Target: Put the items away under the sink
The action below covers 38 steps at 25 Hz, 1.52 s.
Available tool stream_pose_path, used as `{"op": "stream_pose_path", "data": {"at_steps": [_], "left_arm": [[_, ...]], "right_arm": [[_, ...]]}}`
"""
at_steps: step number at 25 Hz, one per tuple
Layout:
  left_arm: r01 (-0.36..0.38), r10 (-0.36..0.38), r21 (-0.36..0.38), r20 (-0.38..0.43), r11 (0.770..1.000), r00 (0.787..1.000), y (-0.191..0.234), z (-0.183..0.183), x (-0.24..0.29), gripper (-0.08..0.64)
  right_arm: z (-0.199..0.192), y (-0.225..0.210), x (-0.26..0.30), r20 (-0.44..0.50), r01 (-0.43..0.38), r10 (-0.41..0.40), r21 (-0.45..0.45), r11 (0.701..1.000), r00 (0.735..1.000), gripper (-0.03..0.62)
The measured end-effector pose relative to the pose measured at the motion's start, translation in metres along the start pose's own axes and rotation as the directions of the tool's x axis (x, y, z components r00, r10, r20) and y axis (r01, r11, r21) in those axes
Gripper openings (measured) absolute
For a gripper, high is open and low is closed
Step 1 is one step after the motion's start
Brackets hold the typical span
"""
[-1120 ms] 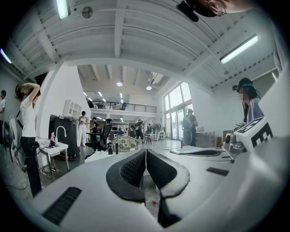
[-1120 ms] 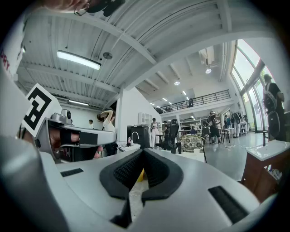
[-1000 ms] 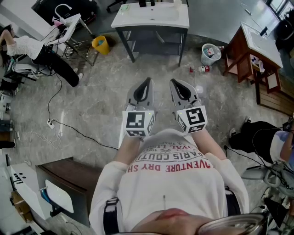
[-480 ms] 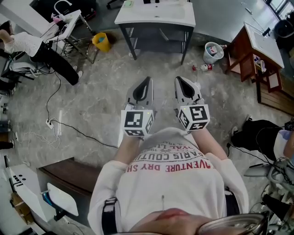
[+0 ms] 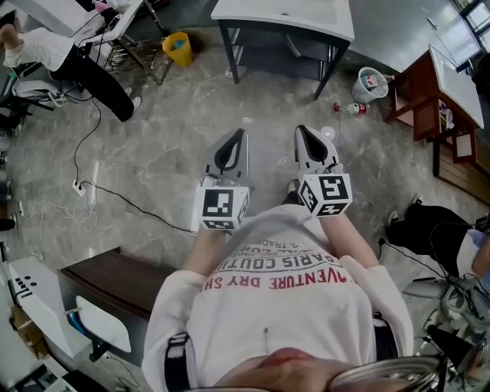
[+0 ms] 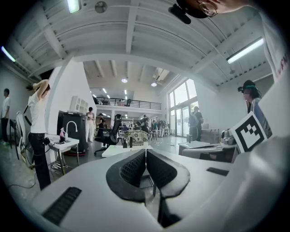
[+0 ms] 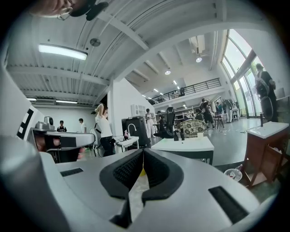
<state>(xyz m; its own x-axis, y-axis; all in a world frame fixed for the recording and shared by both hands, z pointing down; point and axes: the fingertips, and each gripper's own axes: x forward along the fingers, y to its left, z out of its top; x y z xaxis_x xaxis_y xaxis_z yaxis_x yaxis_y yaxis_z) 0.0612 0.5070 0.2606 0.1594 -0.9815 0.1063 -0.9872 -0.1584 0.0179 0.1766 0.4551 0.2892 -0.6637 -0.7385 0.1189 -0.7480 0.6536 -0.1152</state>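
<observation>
Nearer now, the sink (image 5: 256, 12) stands far ahead of the left gripper (image 5: 240, 134) and right gripper (image 5: 301, 130), both closed, empty. Far right, a bottle (image 5: 354, 109) lies beside the white bin (image 5: 360, 92), contents unclear.

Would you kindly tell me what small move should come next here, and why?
Probably step forward toward the sink table. Both the left gripper and right gripper are shut and empty, and the bottle on the floor beside the bucket lies well ahead, out of reach.
</observation>
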Motion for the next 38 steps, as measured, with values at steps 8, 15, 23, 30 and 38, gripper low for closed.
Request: {"op": "stream_pose_path", "data": {"at_steps": [8,15,23,30,38], "left_arm": [[-0.088,0.088,-0.057,-0.011,0.994,0.996,0.057,-0.008,0.049,0.028],[-0.138,0.138,-0.079,-0.006,0.987,0.990,0.101,0.011,0.146,0.026],[-0.175,0.177,-0.096,0.004,0.980,0.984,0.139,0.029,0.283,0.026],[-0.161,0.159,-0.104,-0.033,0.981,0.987,0.157,0.027,0.369,0.028],[-0.069,0.064,-0.084,-0.065,0.994,0.996,0.196,0.020,0.455,0.028]], "right_arm": [[0.000,-0.017,0.077,-0.008,-0.061,0.061,-0.007,0.998,0.998,0.026],[0.033,-0.078,0.177,0.005,-0.108,0.108,-0.022,0.994,0.994,0.026],[0.063,-0.179,0.277,0.019,-0.099,0.100,-0.029,0.995,0.995,0.026],[0.061,-0.231,0.341,-0.022,-0.085,0.085,0.007,0.996,0.996,0.026],[0.052,-0.267,0.412,-0.030,0.004,-0.003,0.049,0.999,1.000,0.026]]}}
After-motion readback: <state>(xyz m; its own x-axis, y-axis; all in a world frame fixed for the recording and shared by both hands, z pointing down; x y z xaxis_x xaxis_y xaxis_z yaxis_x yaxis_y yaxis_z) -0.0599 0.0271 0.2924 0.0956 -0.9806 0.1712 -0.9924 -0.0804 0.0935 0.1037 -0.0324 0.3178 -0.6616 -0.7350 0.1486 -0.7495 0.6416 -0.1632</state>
